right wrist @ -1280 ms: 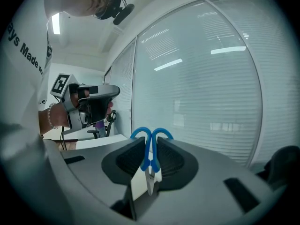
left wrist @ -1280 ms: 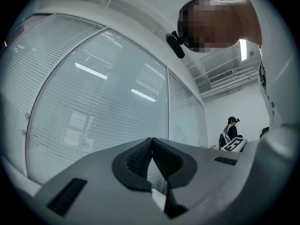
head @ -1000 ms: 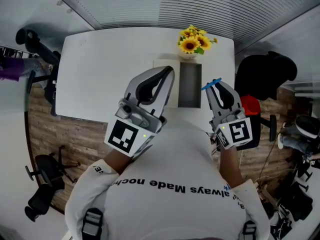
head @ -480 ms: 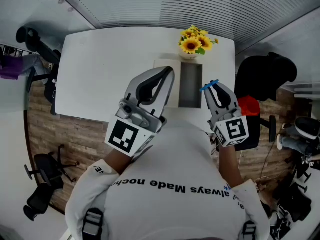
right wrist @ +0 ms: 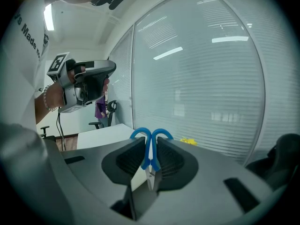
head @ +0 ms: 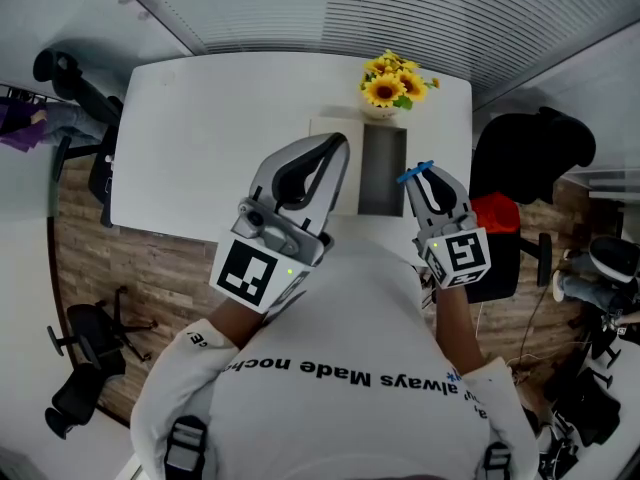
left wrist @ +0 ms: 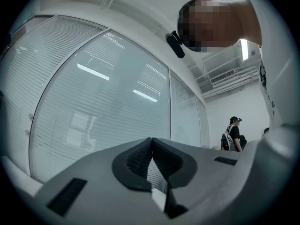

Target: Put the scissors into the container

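Right gripper (right wrist: 150, 143) pinching scissors (right wrist: 149, 150). The pads close on the blue handle shanks just below the two loops; the loops stand above the jaws and the blade tip hangs down between them. In the head view the scissors (head: 414, 171) are in the air just right of the container (head: 383, 168), near its front end and not yet over the opening.

Left gripper (left wrist: 151, 142) pressed together, nothing in it, raised over the surface (head: 210, 138) and idle.

Container: a narrow grey trough, long axis away from the person, with sunflowers (head: 390, 86) at the far end.

Handling (judged): scissors small, light and stiff. Smooth plastic handles and a thin pinch line mean they could pivot in the pads. The hold at the shanks looks sound. Carry left and enter blades-first.
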Available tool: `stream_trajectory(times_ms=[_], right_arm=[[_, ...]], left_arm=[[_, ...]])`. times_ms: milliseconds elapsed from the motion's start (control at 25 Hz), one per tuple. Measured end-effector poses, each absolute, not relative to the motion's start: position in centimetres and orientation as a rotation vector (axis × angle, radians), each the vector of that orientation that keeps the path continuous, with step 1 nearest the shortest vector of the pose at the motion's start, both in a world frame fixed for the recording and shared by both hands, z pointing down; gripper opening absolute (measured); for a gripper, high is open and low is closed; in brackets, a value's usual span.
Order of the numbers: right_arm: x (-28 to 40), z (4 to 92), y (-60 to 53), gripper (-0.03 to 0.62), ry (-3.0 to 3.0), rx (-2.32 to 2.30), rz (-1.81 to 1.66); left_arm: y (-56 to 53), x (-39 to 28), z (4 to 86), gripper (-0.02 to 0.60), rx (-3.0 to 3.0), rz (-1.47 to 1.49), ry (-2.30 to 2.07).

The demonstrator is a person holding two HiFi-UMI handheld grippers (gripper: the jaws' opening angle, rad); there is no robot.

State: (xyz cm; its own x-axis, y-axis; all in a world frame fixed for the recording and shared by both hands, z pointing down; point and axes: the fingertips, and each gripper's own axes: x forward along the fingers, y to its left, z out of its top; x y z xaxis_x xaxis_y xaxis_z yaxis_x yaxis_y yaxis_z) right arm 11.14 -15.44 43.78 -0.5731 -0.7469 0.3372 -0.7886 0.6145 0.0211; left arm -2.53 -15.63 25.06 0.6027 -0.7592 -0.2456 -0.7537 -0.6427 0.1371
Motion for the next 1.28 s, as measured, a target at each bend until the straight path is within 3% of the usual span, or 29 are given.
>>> stream_trajectory(times_ms=[1280], right_arm=[[9.9,54.0,-15.8,0.087,-2.388,1.106,0.389]], left_arm=[[-15.9,-3.1,25.2,0.020,2.779,-0.463,-1.325]])
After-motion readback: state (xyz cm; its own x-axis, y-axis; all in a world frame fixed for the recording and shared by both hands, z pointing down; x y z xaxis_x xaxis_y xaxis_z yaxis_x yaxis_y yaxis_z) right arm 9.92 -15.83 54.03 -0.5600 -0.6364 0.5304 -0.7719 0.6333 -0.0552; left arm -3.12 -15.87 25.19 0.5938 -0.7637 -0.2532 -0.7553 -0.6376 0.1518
